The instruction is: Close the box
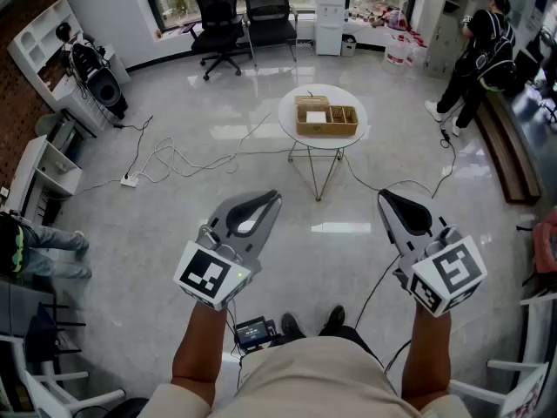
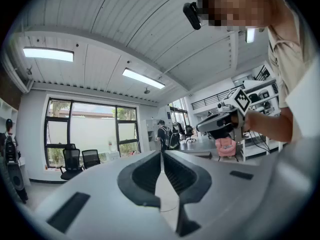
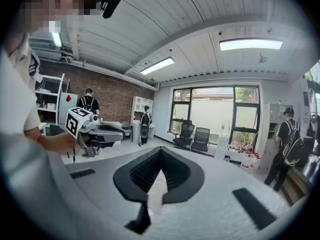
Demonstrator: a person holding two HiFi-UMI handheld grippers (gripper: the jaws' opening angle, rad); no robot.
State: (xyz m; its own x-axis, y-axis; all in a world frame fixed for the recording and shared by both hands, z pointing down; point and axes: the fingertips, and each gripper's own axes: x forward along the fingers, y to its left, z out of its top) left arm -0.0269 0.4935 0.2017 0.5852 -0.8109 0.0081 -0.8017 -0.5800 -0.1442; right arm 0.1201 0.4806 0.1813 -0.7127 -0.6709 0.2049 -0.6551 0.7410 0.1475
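A wooden box stands open on a small round white table in the middle of the room; it has compartments and something white inside. Both grippers are held up well short of the table, apart from the box. My left gripper is shut with nothing between its jaws, and so is my right gripper. In the left gripper view the left gripper has its jaws together, and the right gripper shows beside it. The right gripper view shows the right gripper shut too, with the left gripper at its left. The box is in neither gripper view.
Cables trail over the glossy floor left of the table. Two black office chairs and a water dispenser stand by the far windows. A person stands at the back right, and shelving lines the left wall.
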